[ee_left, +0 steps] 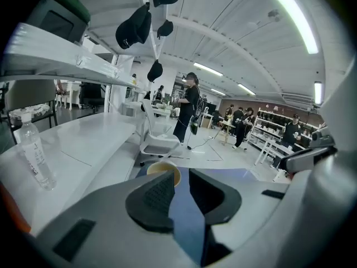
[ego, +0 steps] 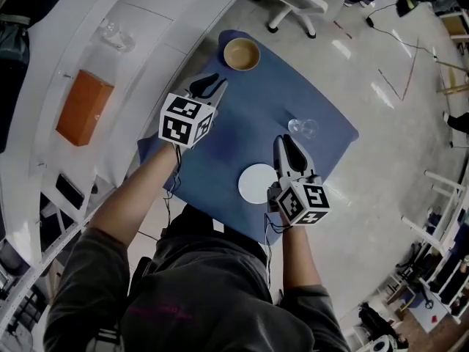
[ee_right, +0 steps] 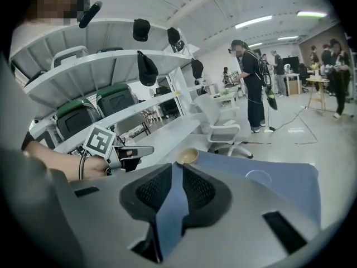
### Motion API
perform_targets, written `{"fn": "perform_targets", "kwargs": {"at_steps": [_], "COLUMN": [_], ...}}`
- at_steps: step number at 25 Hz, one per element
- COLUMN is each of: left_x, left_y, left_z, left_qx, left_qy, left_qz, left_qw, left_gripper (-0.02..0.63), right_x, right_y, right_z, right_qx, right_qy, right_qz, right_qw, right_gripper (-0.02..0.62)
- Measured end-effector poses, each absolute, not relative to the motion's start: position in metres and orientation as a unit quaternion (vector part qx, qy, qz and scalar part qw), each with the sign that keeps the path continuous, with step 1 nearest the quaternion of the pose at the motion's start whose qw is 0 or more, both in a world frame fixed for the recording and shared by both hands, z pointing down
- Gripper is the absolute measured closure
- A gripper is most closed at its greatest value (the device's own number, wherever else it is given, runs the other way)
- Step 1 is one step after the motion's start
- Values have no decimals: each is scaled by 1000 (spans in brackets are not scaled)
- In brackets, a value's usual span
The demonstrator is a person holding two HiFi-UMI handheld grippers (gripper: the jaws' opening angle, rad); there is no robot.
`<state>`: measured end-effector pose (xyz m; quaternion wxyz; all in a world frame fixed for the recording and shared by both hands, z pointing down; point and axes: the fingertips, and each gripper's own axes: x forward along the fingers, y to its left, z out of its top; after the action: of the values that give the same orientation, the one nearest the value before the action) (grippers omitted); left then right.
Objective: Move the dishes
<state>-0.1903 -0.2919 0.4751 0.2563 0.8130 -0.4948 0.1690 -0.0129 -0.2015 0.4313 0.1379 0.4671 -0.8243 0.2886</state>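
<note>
Two empty claws are held over a blue table point(ego: 234, 127) set with three dishes; none is gripped.
Nearest, a white plate point(ego: 257, 183) lies flat just beside the right claw point(ego: 283, 141), whose jaws are narrowly parted on nothing; it could be shoved across the cloth rather than lifted. Beyond, a clear glass point(ego: 303, 127) near that claw's tips could be tipped by a glancing jaw. Farthest, a tan bowl point(ego: 241, 53) sits by the table's far corner, ahead of the left claw point(ego: 214, 83), parted wider and empty; a nudge could send it over the edge.

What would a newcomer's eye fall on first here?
A blue mat fills the middle, with both grippers over it, empty: the left gripper near the tan bowl at its far corner, the right gripper beside the white plate at its near edge. An orange box stands out on the white shelf at left.
</note>
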Motion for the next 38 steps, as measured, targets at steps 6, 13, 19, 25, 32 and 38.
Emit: {"fn": "perform_targets", "kwargs": {"at_steps": [6, 13, 19, 25, 32, 38], "left_x": [-203, -209, -213, -212, -209, -208], "left_y": [-327, -361, -385, -402, -413, -417], "left_z": [502, 538, 564, 582, 609, 621], "left_qx": [808, 803, 801, 800, 793, 783], "left_qy": [-494, -488, -481, -473, -458, -454], "left_qz": [178, 188, 197, 217, 240, 259], "left_qw": [268, 288, 297, 299, 322, 338], "left_gripper": [522, 522, 522, 522, 522, 522], "right_x": [-21, -23, -20, -23, -25, -28], "right_y": [-213, -220, -218, -224, -233, -234], "right_z": [452, 473, 494, 503, 510, 515], "right_qx": [465, 466, 470, 471, 475, 475], "right_qy": [-818, -811, -803, -802, -799, -797], "right_qz": [302, 312, 322, 326, 327, 332], "right_qw": [151, 167, 174, 171, 168, 169], "right_gripper": [529, 529, 529, 529, 529, 529]}}
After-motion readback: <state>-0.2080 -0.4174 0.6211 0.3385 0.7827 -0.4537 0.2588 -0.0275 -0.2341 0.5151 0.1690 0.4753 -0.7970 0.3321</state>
